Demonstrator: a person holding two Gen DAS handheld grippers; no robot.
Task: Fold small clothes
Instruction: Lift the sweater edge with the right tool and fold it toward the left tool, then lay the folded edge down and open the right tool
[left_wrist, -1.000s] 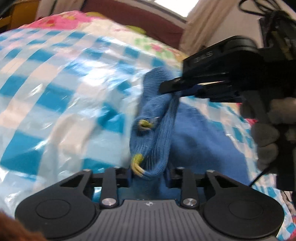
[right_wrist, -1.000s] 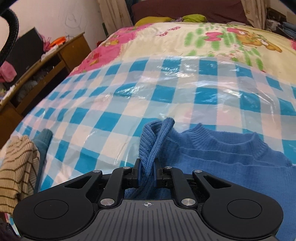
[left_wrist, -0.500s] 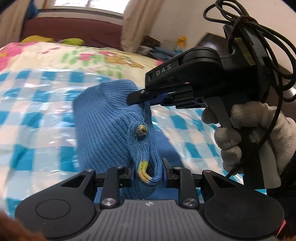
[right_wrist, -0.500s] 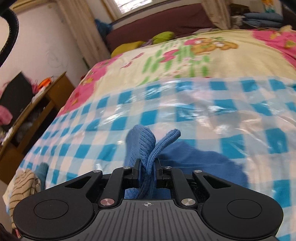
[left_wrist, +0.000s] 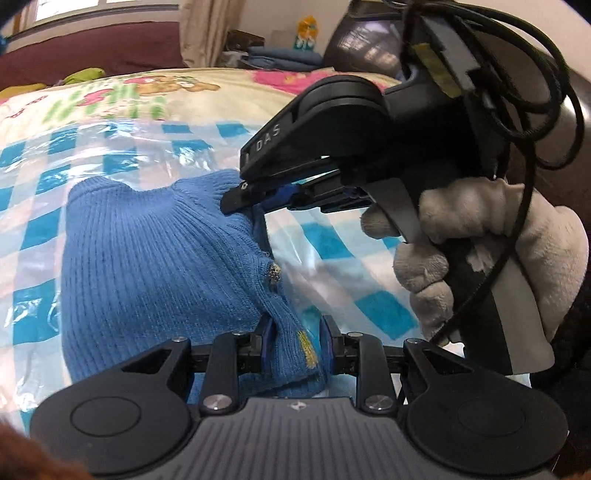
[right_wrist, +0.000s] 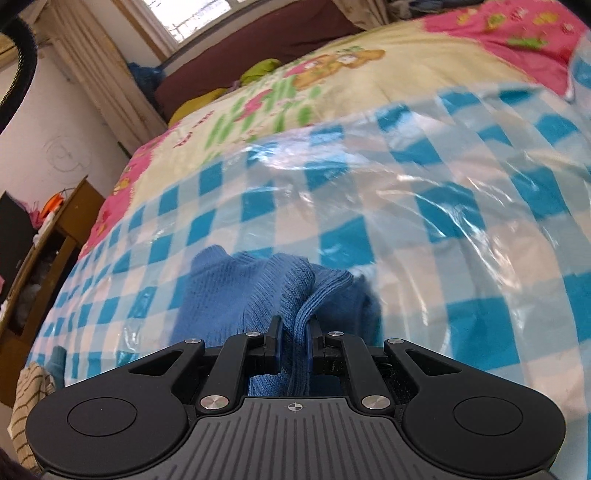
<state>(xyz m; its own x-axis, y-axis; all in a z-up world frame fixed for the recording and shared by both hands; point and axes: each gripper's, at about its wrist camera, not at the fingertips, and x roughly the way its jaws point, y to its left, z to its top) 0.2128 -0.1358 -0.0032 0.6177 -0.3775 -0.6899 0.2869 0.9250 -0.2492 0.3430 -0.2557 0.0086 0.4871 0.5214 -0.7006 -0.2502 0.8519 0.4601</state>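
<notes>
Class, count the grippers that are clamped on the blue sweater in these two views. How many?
2. The left gripper pinches the blue sweater at its yellow-marked edge; the right gripper clamps a ribbed fold further along.

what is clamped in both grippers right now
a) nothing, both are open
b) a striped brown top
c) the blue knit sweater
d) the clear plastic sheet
c: the left gripper pinches a fold of the blue knit sweater, and the right gripper is closed on another bunched edge of it, lifted above the checked plastic sheet.
</notes>
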